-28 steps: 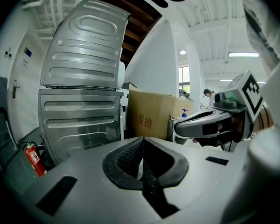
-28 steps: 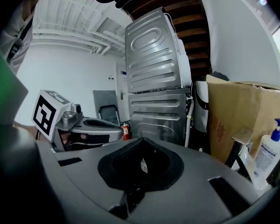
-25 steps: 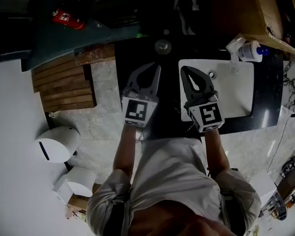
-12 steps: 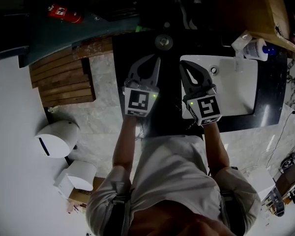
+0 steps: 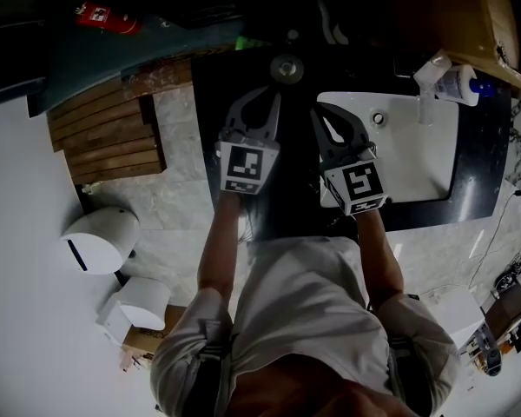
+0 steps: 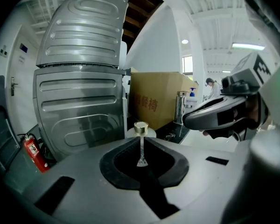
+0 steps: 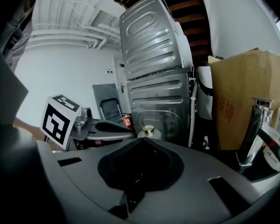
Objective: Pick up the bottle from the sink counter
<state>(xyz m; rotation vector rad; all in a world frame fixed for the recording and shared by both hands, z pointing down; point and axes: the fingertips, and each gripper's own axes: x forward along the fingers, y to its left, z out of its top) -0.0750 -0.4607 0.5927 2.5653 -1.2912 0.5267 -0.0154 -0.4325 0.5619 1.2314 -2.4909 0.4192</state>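
A small round bottle with a gold cap (image 5: 286,68) stands on the black sink counter (image 5: 282,202), left of the white basin. It shows just past the jaw tips in the left gripper view (image 6: 141,128) and in the right gripper view (image 7: 148,131). A white bottle with a blue top (image 5: 458,85) lies at the basin's far right corner. My left gripper (image 5: 276,95) and right gripper (image 5: 316,110) hover side by side over the counter, short of the gold-capped bottle. Both are shut and hold nothing.
The white basin (image 5: 434,176) with a chrome faucet (image 7: 251,130) lies to the right. Behind it stands a cardboard box (image 6: 154,104); a ribbed metal appliance (image 6: 79,78) rises behind the counter. A red fire extinguisher (image 5: 104,17) and wooden slats (image 5: 108,137) are at the left.
Both grippers have sunk a little and edged forward toward the gold-capped bottle. Their jaws have stayed shut.
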